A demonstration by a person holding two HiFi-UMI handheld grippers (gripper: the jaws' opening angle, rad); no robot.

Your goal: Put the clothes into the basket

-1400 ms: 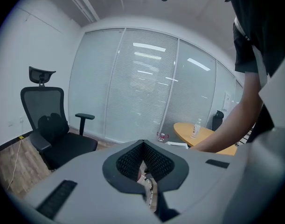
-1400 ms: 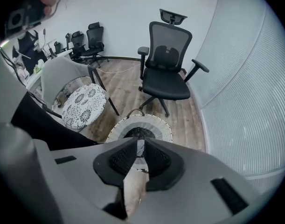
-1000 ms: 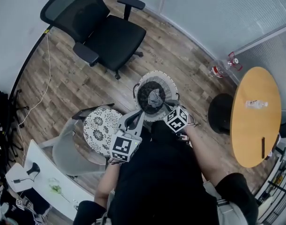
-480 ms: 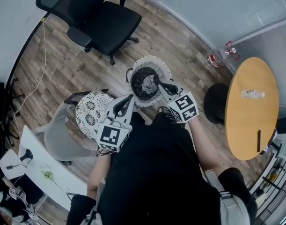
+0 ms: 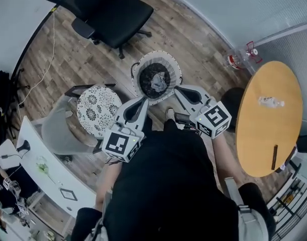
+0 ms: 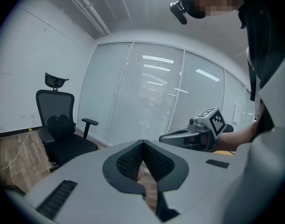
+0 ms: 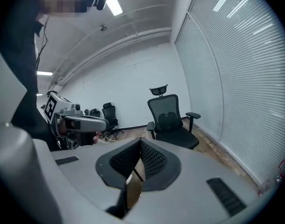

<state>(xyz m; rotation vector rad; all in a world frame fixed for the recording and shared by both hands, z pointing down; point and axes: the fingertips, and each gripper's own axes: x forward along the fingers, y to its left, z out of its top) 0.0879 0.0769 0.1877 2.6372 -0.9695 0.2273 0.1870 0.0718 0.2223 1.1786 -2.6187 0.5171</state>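
In the upper middle of the head view the clothes [image 5: 156,80] lie inside the round basket [image 5: 175,67], and just below it the left hand-held gripper [image 5: 142,102] and the right hand-held gripper [image 5: 182,91] are pressed together, empty

The black mesh office chair [image 5: 118,14] is cut off by the head view's top edge. My black-clad torso [image 5: 163,185] hides the floor [image 5: 193,39] beneath me. The dark and grey clothes [image 5: 154,82] inside the round patterned basket [image 5: 169,62] are too small to tell apart.
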